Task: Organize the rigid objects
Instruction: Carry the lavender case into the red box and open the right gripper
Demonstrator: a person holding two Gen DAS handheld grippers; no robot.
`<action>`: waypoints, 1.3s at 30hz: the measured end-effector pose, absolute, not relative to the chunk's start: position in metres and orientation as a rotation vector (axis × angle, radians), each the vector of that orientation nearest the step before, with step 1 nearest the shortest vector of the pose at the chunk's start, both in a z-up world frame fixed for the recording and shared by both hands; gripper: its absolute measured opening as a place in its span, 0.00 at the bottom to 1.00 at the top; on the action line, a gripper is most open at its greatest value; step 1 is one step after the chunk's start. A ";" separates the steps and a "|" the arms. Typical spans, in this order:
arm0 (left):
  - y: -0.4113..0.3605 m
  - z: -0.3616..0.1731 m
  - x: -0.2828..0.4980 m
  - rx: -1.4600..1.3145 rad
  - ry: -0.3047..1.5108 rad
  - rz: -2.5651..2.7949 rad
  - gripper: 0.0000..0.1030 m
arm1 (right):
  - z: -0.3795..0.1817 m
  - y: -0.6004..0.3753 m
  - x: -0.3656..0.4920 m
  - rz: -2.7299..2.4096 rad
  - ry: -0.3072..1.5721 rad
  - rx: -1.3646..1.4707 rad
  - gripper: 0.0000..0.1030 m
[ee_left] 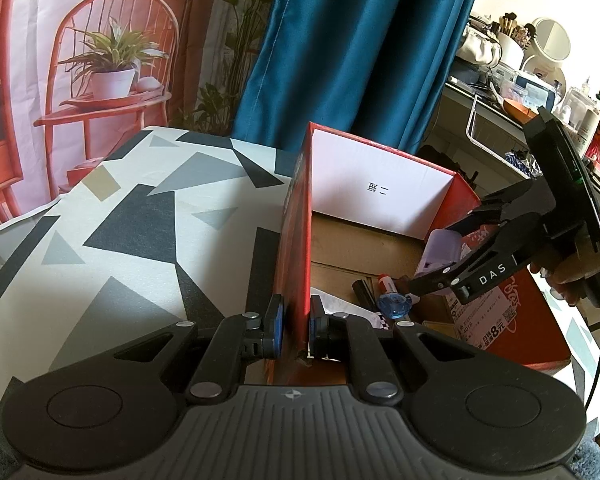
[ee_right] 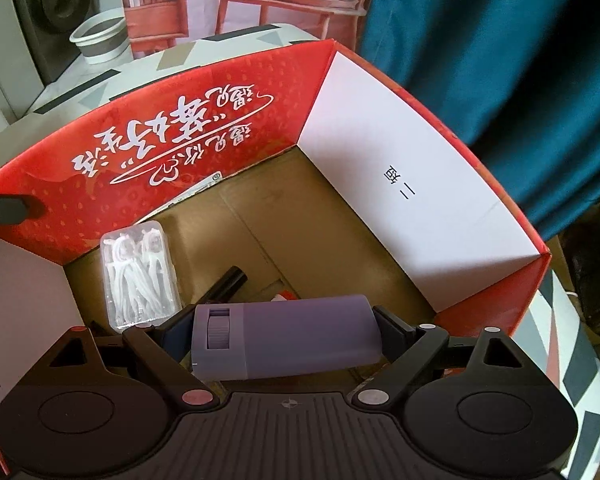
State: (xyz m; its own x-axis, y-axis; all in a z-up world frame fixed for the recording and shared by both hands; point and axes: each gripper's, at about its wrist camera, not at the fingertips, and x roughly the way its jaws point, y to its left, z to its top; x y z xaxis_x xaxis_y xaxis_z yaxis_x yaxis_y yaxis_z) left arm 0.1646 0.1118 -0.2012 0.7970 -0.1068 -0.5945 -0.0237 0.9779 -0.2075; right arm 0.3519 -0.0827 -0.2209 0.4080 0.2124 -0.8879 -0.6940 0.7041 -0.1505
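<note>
Left claw (ee_left: 296, 330) clenched on the upright red cardboard wall of the open box (ee_left: 300, 248), which sits on a table under a grey-black-white geometric cloth (ee_left: 132, 216); teal curtain (ee_left: 360, 40) behind. Right claw (ee_right: 286, 330) grasps a lilac plastic oblong case (ee_right: 288, 340), long axis crosswise between the pads, above the box floor. Only the right wrist view shows a clear case of white floss picks (ee_right: 140, 276) on that floor; only the left shows a blue faceted piece (ee_left: 396, 304).

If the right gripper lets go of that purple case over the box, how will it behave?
The purple case looks like rigid plastic, held by its ends in the right gripper, so it probably won't flex. Its flattish faces suggest it lands and stays rather than rolling. It seems light; it might knock the floss-pick box.
</note>
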 end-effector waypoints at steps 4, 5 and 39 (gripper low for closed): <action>0.112 -0.201 0.165 -0.209 0.648 -0.045 0.13 | -0.222 -0.082 0.352 0.611 0.998 -0.567 0.84; 0.112 -0.201 0.165 -0.209 0.648 -0.045 0.13 | -0.222 -0.082 0.352 0.611 0.997 -0.567 0.84; 0.111 -0.197 0.165 -0.210 0.633 -0.046 0.13 | -0.210 -0.103 0.330 0.617 0.866 -0.687 0.95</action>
